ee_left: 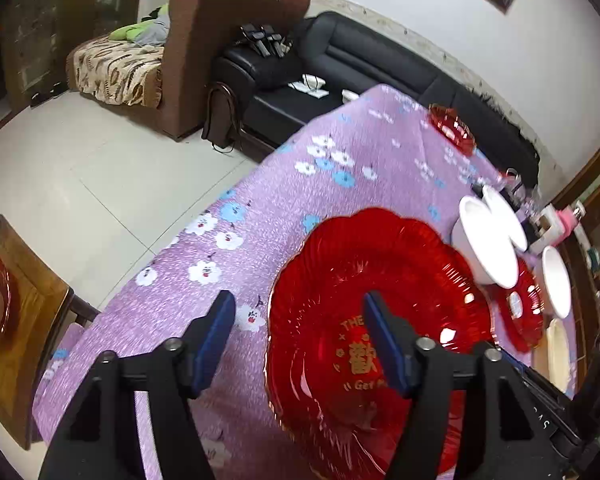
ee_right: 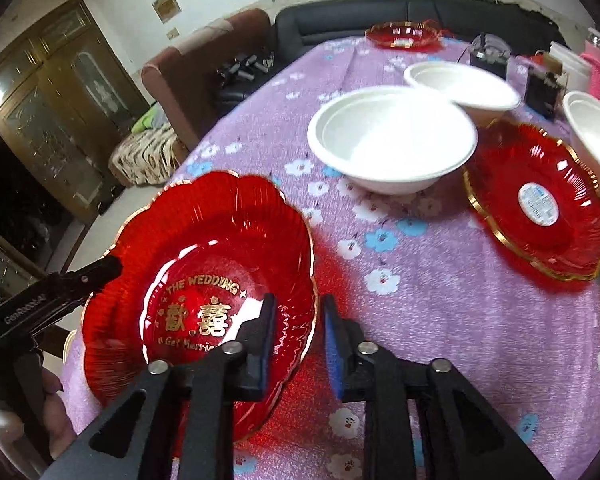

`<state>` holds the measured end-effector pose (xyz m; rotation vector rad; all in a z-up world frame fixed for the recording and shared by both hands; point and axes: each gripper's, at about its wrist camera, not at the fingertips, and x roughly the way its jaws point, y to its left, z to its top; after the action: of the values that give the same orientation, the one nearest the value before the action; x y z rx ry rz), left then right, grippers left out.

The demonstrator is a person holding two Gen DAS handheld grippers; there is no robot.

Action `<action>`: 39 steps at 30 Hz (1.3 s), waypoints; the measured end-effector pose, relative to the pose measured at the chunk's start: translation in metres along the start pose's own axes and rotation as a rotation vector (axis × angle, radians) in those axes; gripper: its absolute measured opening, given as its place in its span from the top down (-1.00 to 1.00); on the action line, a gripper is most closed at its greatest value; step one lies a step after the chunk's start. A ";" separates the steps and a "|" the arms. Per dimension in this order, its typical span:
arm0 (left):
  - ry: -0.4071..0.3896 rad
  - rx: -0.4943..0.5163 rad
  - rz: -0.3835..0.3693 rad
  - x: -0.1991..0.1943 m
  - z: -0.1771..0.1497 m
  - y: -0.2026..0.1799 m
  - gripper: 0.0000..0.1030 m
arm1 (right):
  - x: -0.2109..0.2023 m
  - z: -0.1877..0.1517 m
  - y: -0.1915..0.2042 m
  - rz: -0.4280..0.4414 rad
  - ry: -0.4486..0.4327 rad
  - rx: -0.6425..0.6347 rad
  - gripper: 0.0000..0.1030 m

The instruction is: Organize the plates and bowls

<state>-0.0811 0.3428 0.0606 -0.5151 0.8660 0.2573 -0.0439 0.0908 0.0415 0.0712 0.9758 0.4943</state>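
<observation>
A red scalloped wedding plate (ee_right: 204,256) with gold lettering lies on the purple flowered tablecloth (ee_right: 440,304); it also shows in the left wrist view (ee_left: 380,304). My right gripper (ee_right: 298,344) straddles its near right rim, jaws a little apart, rim between the blue pads. My left gripper (ee_left: 300,340) is open over the plate's left rim; one finger reaches the plate's left edge in the right wrist view (ee_right: 100,270). Several white bowls (ee_right: 392,136) (ee_left: 486,240) and a second red plate (ee_right: 540,204) sit further right.
A third red plate (ee_right: 404,34) (ee_left: 452,128) lies at the table's far end. Boxes and a pink item (ee_right: 596,64) crowd the far right. A black sofa (ee_left: 340,64) and brown armchair (ee_left: 188,48) stand beyond. A wooden chair (ee_left: 16,320) holds dishes.
</observation>
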 end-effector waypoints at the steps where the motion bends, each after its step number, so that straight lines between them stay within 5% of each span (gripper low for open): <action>1: -0.007 -0.011 -0.004 -0.005 -0.001 0.001 -0.34 | -0.006 -0.001 0.000 -0.001 -0.015 -0.003 0.35; 5: -0.038 -0.043 -0.035 -0.030 -0.012 0.001 -0.41 | -0.032 -0.010 -0.001 -0.002 -0.066 -0.023 0.25; 12: -0.143 0.058 -0.048 -0.081 -0.037 -0.031 -0.65 | -0.076 -0.038 -0.024 0.013 -0.106 -0.001 0.17; 25: -0.120 0.185 -0.134 -0.106 -0.062 -0.088 -0.68 | -0.141 -0.071 -0.119 -0.076 -0.188 0.156 0.17; 35: -0.065 0.209 -0.158 -0.090 -0.020 -0.115 -0.68 | -0.130 -0.036 -0.112 0.023 -0.187 0.181 0.15; 39: -0.051 0.192 -0.163 -0.071 0.008 -0.125 -0.68 | -0.110 -0.017 -0.107 0.170 -0.152 0.228 0.15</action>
<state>-0.0685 0.2399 0.1610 -0.3959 0.7851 0.0375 -0.0689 -0.0541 0.0874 0.3945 0.8768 0.5240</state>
